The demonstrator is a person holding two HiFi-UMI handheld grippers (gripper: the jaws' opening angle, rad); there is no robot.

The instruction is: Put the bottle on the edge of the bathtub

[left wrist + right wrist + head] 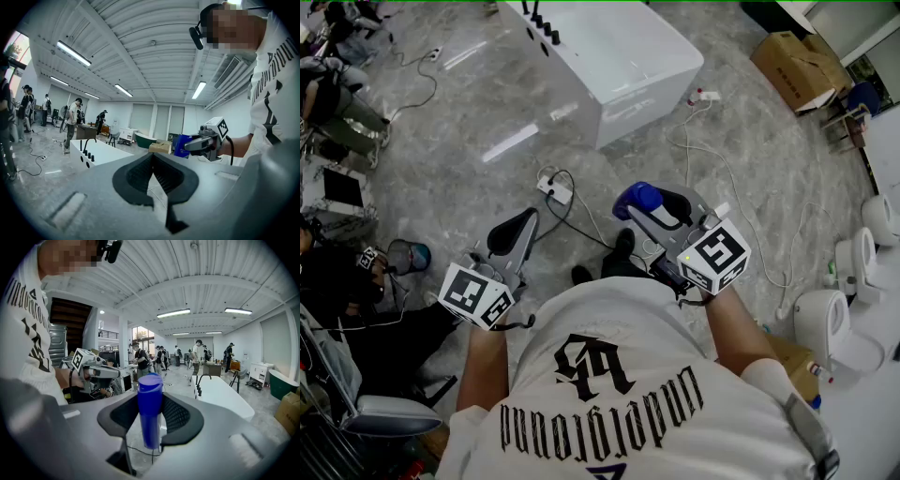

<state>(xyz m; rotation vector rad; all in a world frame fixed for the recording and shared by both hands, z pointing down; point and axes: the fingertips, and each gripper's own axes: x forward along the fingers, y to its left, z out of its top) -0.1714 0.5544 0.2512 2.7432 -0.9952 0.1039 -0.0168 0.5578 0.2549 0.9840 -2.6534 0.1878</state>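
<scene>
The grey marble floor [487, 122] is lying wide open between the person and the one white bathtub [652, 98]. The tub is standing well ahead with a corner pointing this way, and cables and one power strip [555, 191] are crossing the stretch between. Two grippers are reaching forward. The right gripper [652, 208] is clamping the single blue bottle [636, 199] between its pads, holding it in the air well apart from the tub's rim. The left gripper [514, 231] is carrying nothing, its jaws pressed together. The right gripper view is showing the bottle cap-up and a second, dark green tub [284, 382], which the head view is not catching.
</scene>
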